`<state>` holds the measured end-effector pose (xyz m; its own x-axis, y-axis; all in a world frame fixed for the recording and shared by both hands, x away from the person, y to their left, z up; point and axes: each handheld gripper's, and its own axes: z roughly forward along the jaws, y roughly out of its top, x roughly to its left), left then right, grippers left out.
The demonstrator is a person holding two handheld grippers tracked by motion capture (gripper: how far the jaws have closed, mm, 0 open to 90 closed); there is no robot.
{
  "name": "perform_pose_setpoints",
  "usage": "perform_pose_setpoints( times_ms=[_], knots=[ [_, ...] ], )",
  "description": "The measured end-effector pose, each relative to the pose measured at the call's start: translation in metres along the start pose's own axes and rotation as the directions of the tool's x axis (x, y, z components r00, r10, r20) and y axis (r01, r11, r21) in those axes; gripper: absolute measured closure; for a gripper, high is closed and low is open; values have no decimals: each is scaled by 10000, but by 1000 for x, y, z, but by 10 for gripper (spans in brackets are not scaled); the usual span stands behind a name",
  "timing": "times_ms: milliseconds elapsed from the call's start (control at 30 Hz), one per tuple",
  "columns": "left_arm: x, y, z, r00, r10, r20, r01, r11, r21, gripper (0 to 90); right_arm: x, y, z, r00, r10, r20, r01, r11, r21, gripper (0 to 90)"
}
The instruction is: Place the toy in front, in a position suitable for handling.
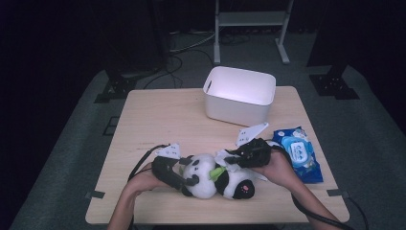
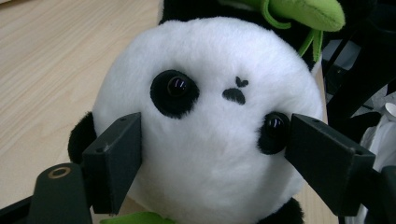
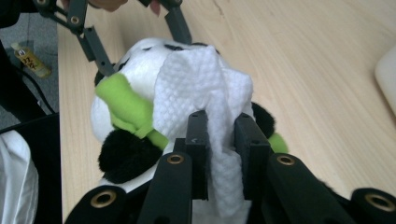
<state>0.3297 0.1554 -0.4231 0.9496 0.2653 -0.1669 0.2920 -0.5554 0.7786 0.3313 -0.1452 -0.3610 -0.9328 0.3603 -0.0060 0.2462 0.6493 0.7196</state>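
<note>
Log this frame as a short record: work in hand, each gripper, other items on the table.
work: wiping a black-and-white plush panda with a white textured wipe
left gripper: jaws clamped on either side of the panda's round head, steadying it
right gripper: jaws pinched on the wipe, which drapes over the panda
panda: lies on the light wooden table, green felt leaf at its neck
white plastic bin: far side of table, looks empty
blue wet-wipes pack: beside the right hand
</note>
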Motion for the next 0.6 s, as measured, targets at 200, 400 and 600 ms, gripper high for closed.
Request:
perform_pose_setpoints(
  times_ms=[200, 400, 600],
  knots=[
    [1, -1, 0, 10000, -38, 52, 38, 10000, -83, 188, -2, -16, -12, 9994, 278, 193, -278, 9996, 23, 772],
    [1, -1, 0, 10000, -11, 31, 11, 10000, -46, 188, 7, -36, -26, 9987, 511, 34, -511, 9986, 107, 775],
    [1, -1, 0, 10000, -19, 0, 19, 10000, -41, 188, 24, -41, -32, 9974, 487, -540, -493, 9987, -104, 775]
  ],
)
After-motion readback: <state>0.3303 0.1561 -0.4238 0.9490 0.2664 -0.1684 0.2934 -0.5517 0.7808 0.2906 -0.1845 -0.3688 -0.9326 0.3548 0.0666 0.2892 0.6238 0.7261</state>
